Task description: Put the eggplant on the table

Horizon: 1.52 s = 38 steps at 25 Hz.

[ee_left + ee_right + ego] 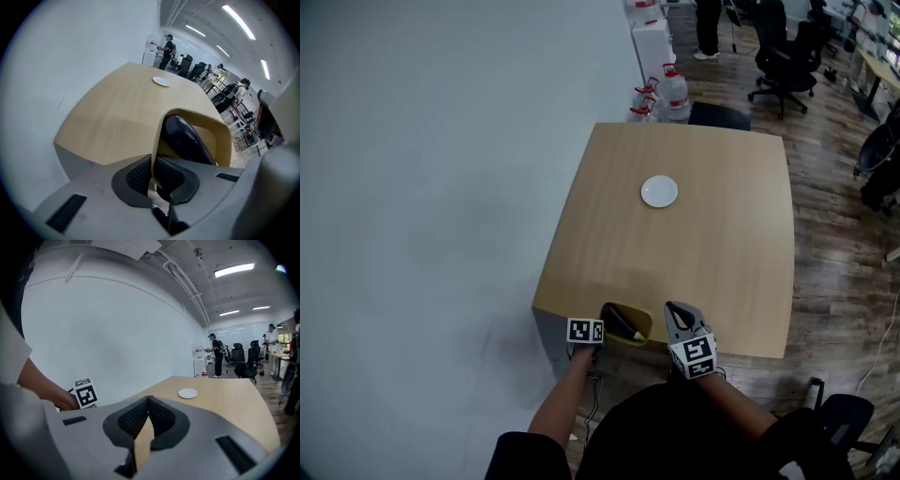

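Eggplant (187, 138) inside yellow bowl (224, 140), left claw (153, 172) on rim

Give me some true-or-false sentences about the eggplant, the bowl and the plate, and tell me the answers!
1. The left gripper pinches the rim of the yellow bowl. True.
2. The eggplant lies on the white plate. False: it sits in the bowl, and the plate is bare.
3. The right gripper holds the eggplant. False: its jaws are together on nothing.
4. Water bottles stand beyond the wooden table's far edge. True.
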Motion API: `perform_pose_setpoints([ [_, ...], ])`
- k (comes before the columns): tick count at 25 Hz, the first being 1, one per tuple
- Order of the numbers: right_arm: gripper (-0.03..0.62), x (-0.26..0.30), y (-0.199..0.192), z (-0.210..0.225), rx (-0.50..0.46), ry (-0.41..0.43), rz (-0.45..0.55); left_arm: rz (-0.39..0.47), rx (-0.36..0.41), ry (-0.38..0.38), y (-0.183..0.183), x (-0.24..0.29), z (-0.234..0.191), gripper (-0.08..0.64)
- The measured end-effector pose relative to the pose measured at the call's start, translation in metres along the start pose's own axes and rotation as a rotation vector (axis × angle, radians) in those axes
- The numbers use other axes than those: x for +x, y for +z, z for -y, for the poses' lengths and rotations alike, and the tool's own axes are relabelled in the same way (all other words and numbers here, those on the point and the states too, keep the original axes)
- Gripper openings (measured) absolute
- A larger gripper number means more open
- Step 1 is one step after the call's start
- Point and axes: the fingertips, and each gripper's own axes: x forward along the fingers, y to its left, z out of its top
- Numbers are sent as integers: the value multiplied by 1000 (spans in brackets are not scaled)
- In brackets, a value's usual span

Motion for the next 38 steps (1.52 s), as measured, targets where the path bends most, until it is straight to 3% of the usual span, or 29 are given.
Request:
perform_pose_setpoints([
  [7, 60, 32, 8, 42, 27, 14, -11, -10, -44, -11, 52, 25, -3, 20],
  [17, 60, 51, 16, 62, 25, 67, -1, 10, -47, 22, 96, 25, -8, 20],
  [25, 60, 56, -1, 80, 56, -15, -79, 18, -109, 19, 134, 44, -11, 20],
  [29, 60, 66, -6, 91, 84, -44, -82, 4, -101, 16, 154, 75, -6, 20],
  [34, 60, 90, 16, 113, 100, -103, -35, 20, -80, 62, 198, 102, -7, 20],
  [38, 60, 110, 30, 134, 129, -149, -32, -3, -90, 50, 232, 122, -6, 20],
])
